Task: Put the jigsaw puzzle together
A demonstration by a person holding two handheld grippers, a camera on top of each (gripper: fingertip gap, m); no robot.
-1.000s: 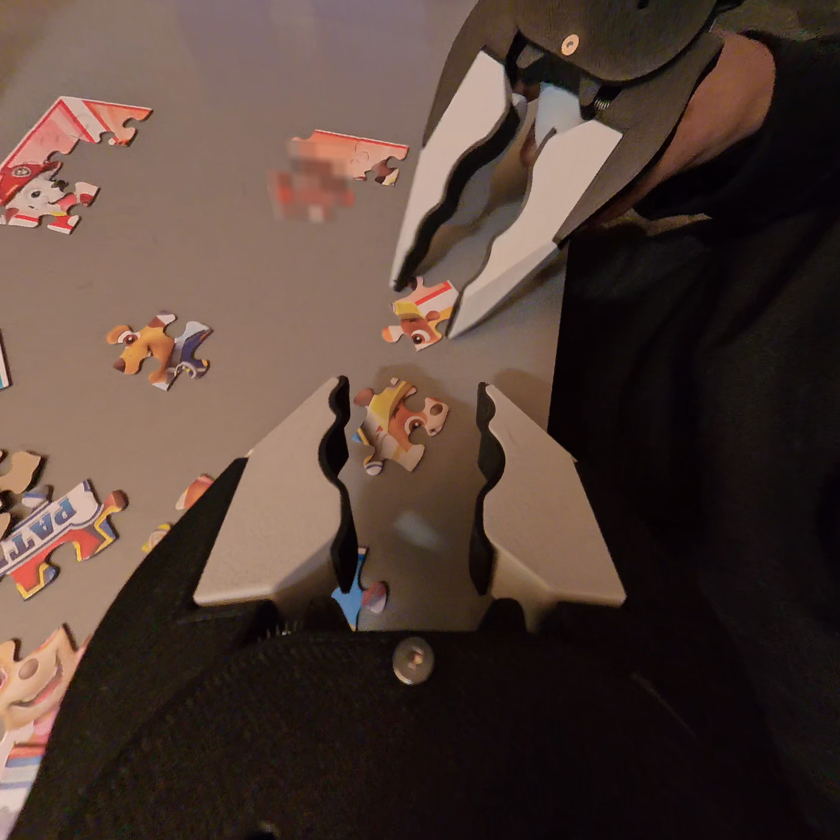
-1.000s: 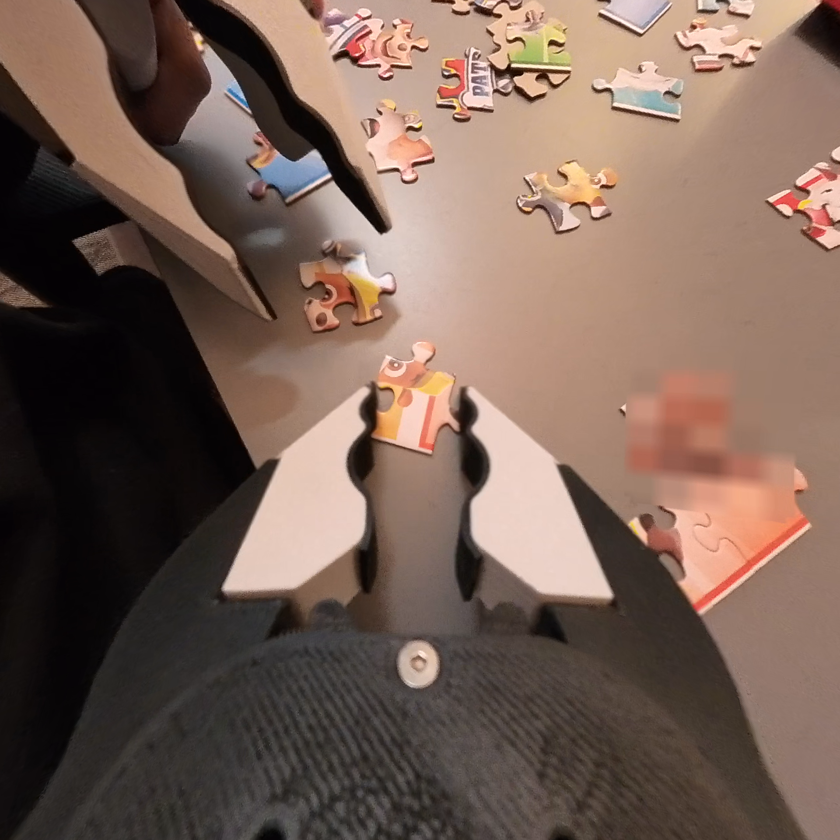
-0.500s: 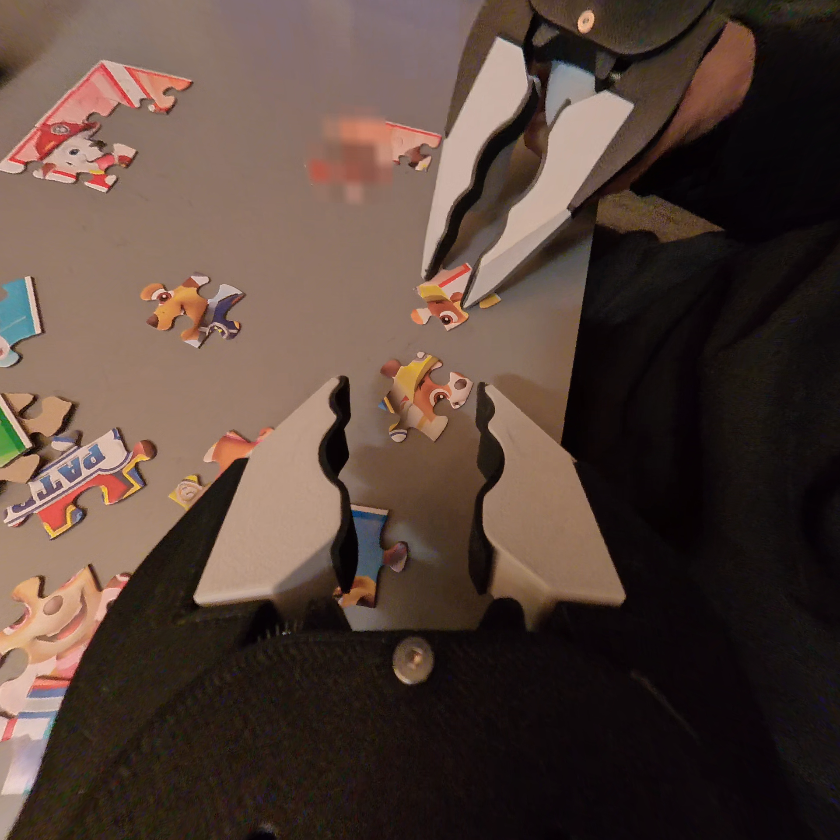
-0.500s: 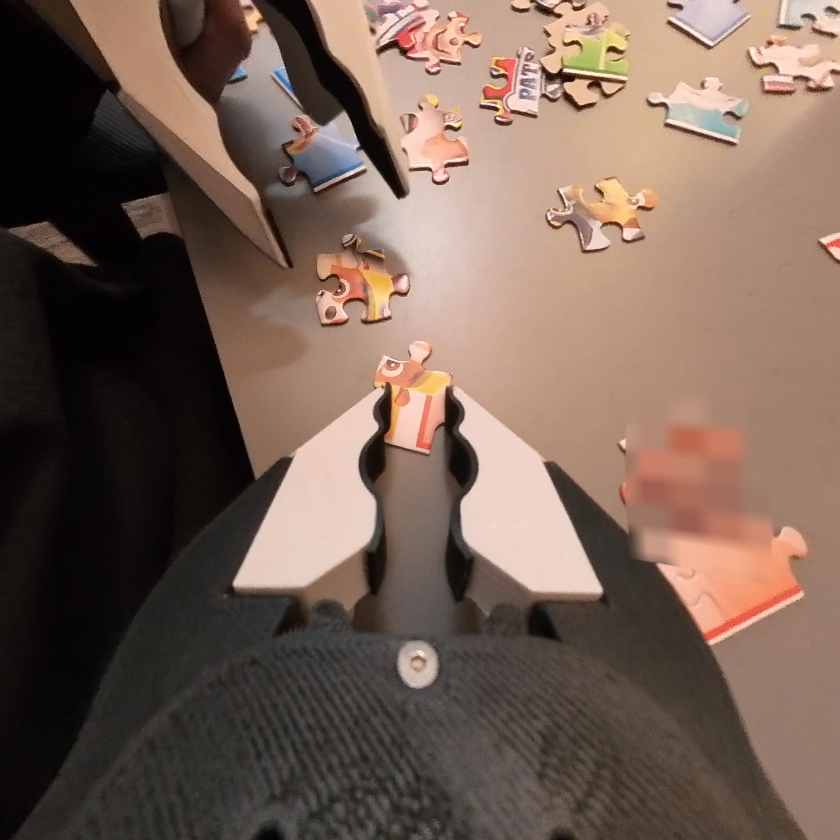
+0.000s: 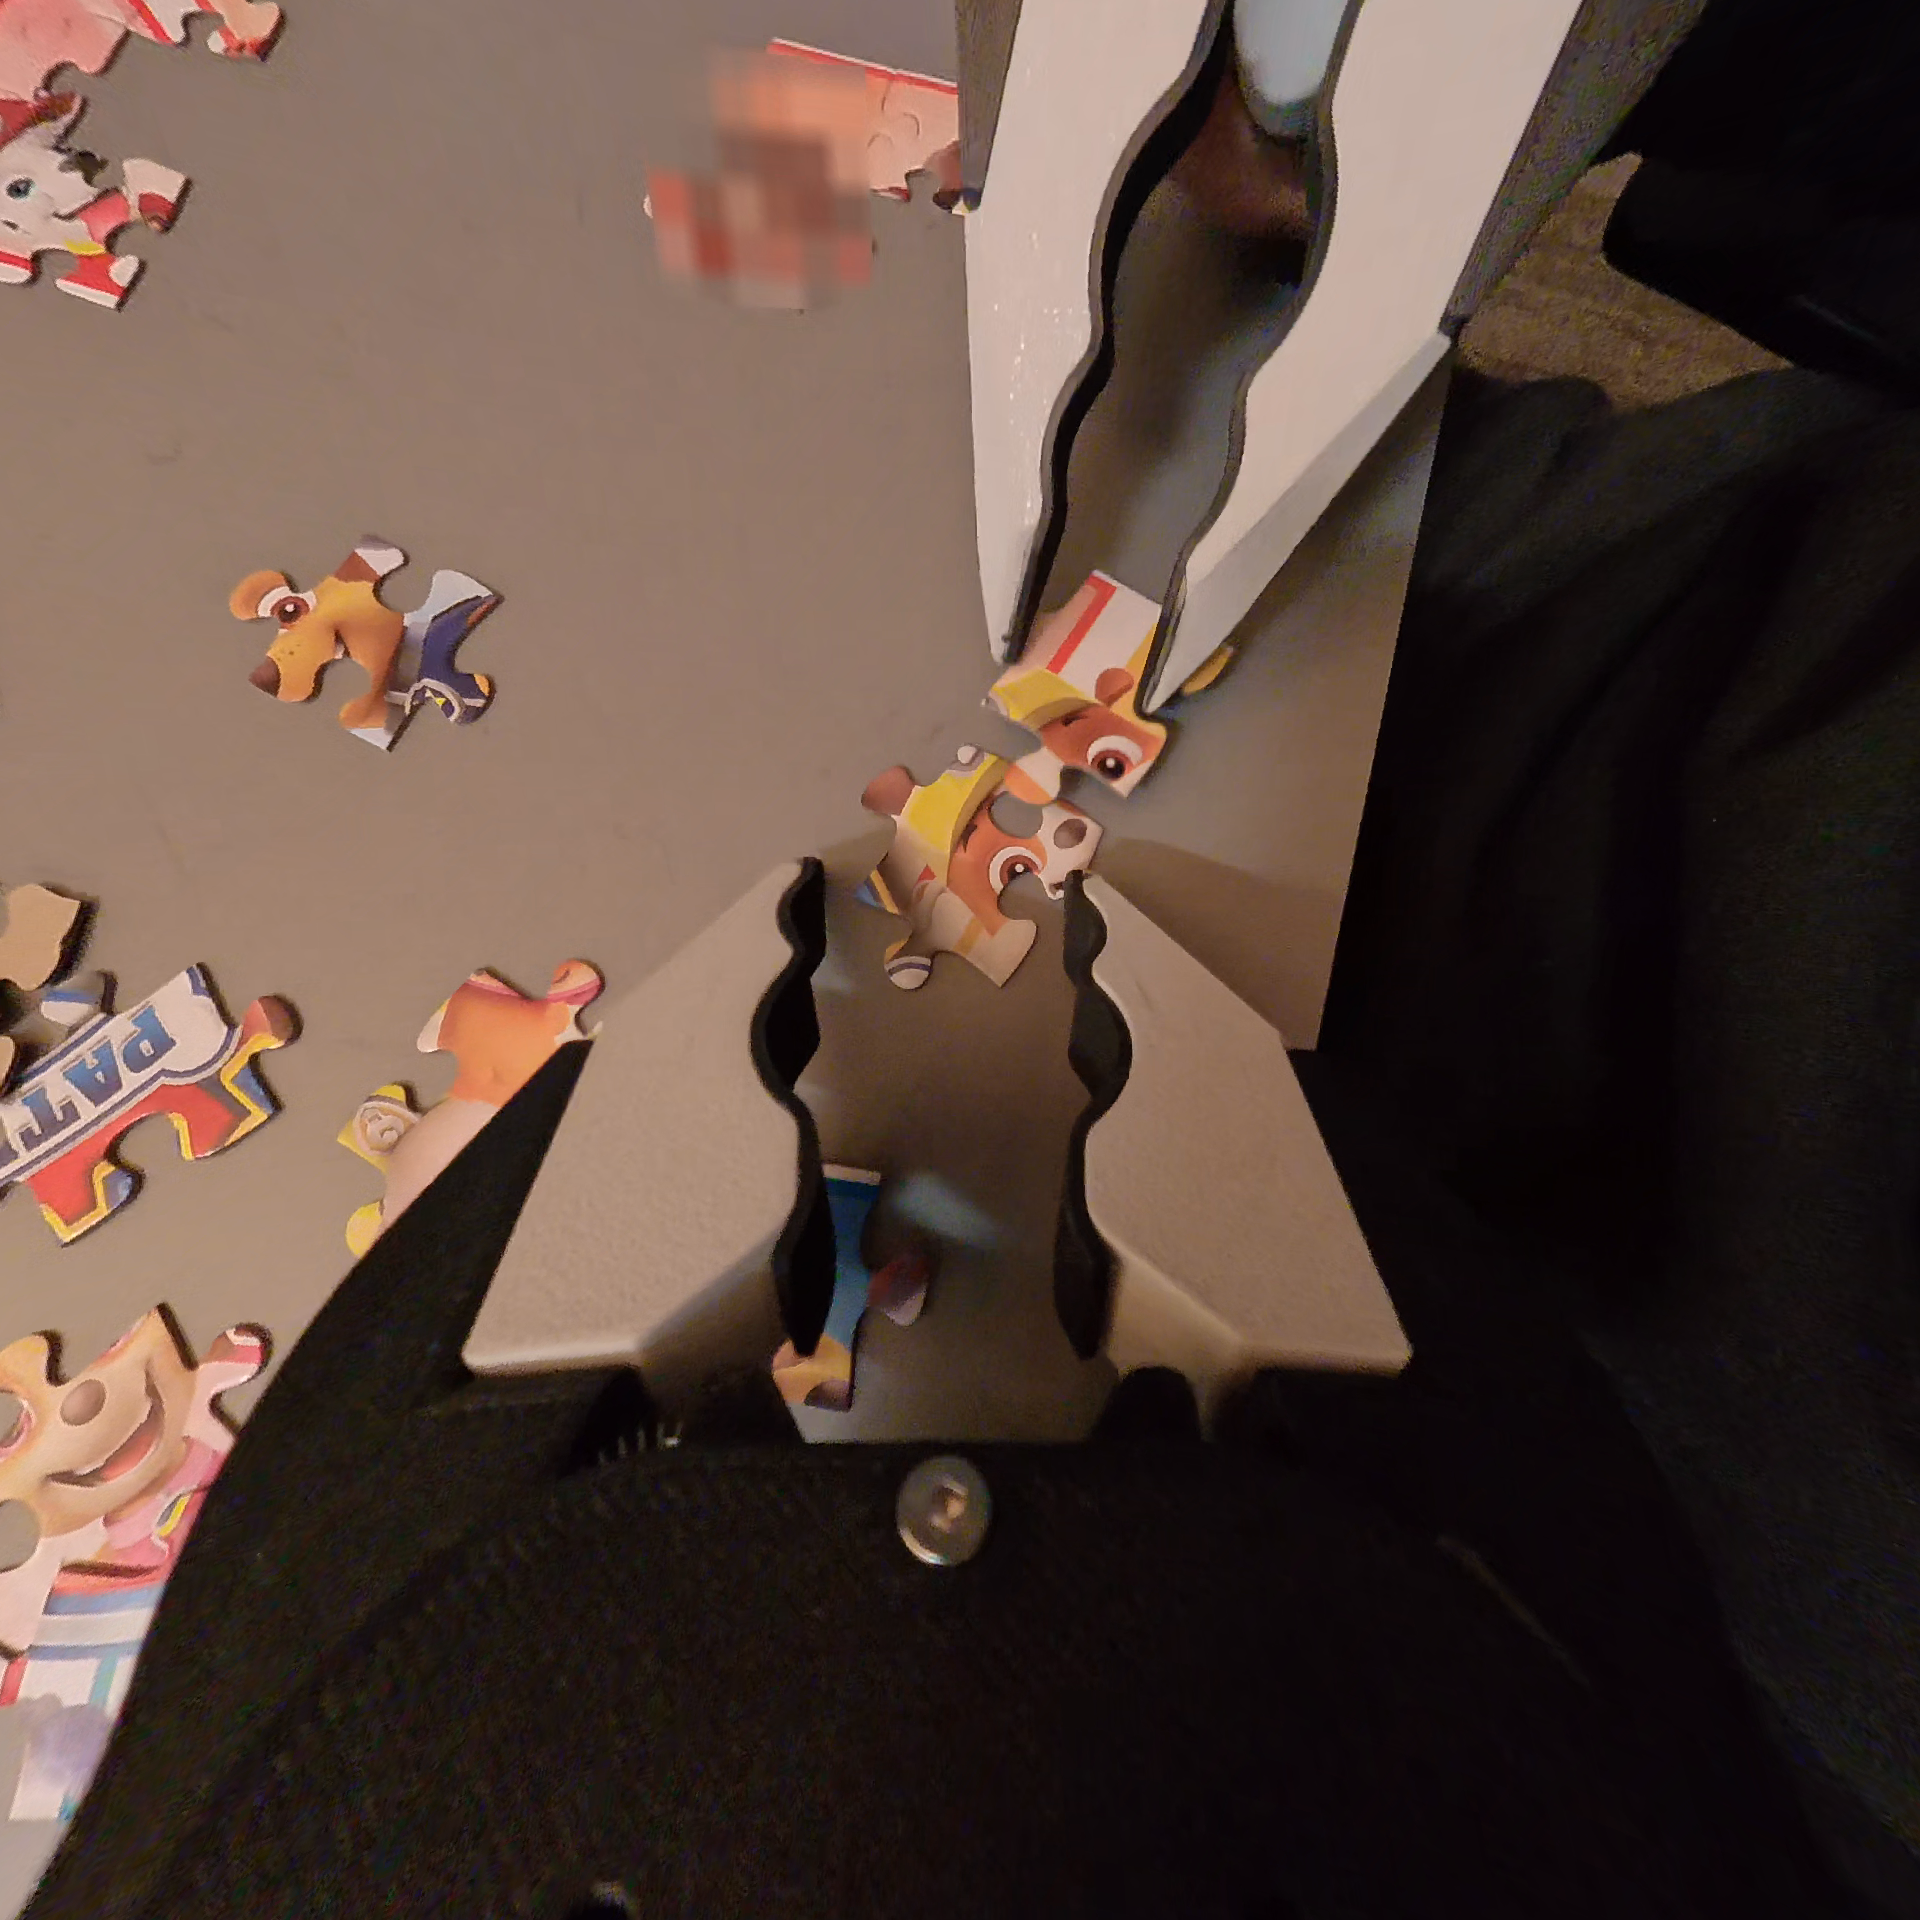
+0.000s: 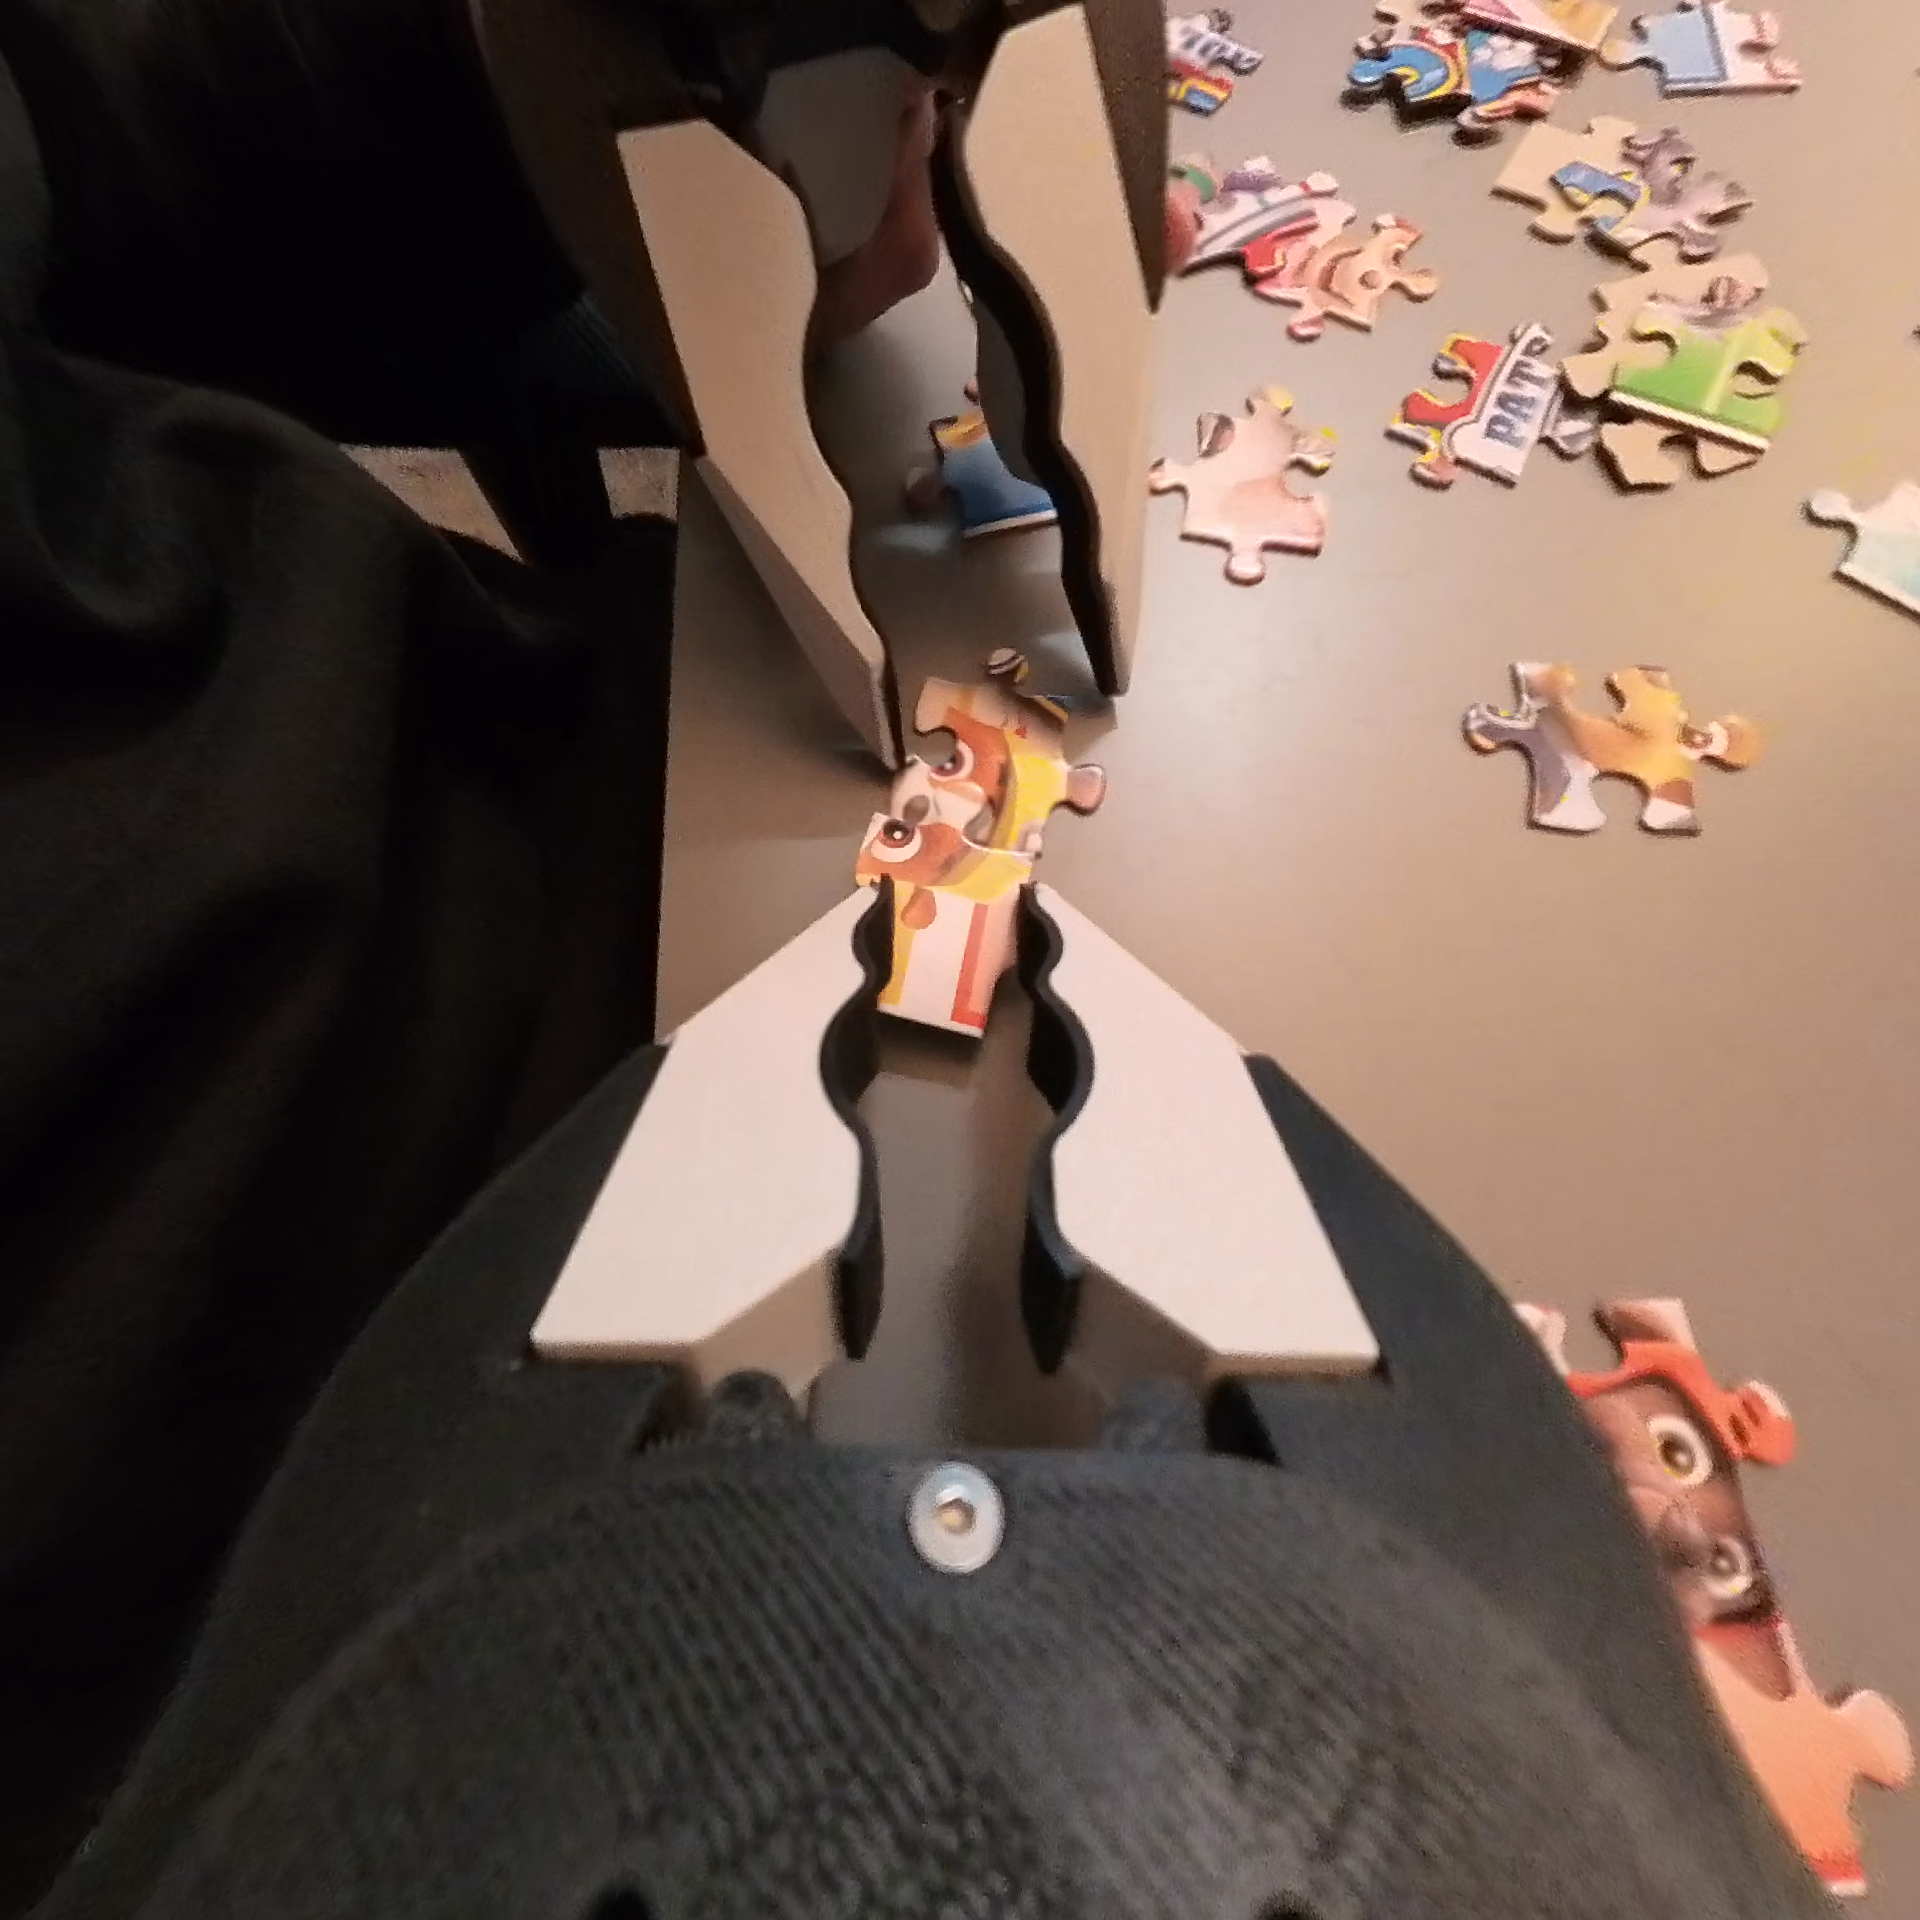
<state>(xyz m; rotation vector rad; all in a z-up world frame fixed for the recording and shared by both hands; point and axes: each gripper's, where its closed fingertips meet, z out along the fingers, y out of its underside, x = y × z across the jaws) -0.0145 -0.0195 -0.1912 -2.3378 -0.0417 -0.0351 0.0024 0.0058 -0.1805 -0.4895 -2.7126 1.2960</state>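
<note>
Grey tabletop point(image 5: 540, 436) fills both views, its near edge running just beside the 2 grippers, with dark clothing beyond it and bare surface on the far side of them. Scattered puzzle pieces lie farther off, among them a dog piece point(image 5: 364, 644). The right gripper point(image 6: 956, 904) is clenched on an orange, yellow and white puzzle piece point(image 6: 940, 935), both pads pressing its sides near that edge. This held piece touches a second piece point(image 5: 977, 883) showing a cartoon pup in yellow, lying flat on the table. The left gripper point(image 5: 940, 883) stands spread around the second piece; its right fingertip sits at the piece's edge, its left one apart from it.
</note>
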